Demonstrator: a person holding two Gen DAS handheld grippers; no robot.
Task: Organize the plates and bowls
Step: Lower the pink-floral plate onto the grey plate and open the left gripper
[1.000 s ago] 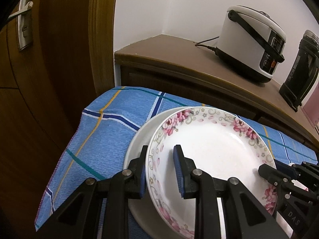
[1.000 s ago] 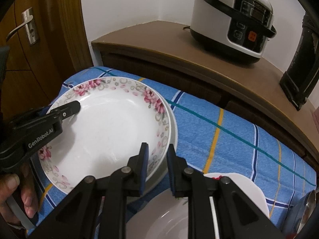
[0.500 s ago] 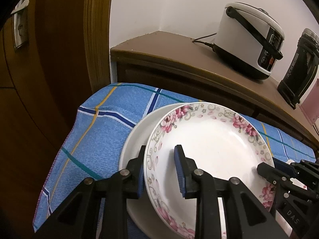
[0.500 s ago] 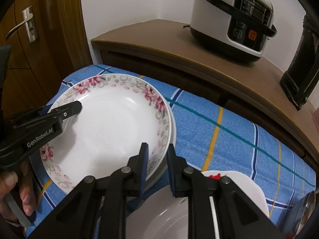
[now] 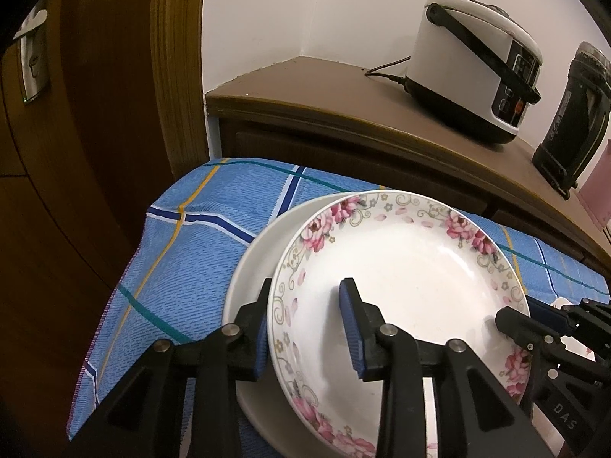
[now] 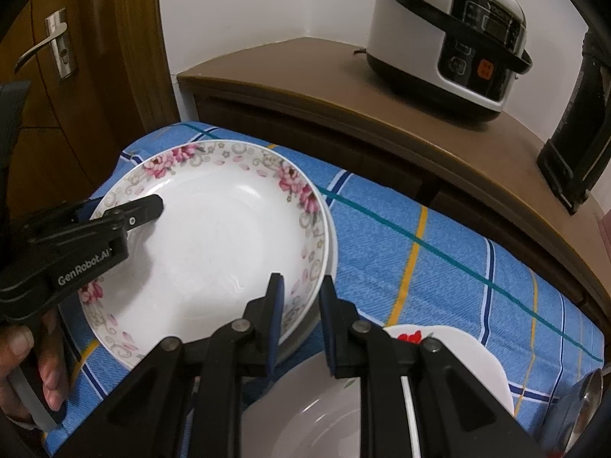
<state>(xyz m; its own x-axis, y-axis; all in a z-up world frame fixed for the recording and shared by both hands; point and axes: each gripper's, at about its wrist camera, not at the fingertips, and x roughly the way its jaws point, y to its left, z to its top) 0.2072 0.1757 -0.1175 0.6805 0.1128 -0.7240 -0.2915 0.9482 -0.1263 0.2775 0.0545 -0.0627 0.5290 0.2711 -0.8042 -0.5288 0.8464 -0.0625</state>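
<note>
You've opened both grippers a little since a second ago, left gripper [image 5: 305, 328] and right gripper [image 6: 301, 320] now straddling opposite rims unclenched, so the floral plate [image 6: 214, 244] sits stacked on the plain plate [image 5: 248, 267] (table's left end).
</note>
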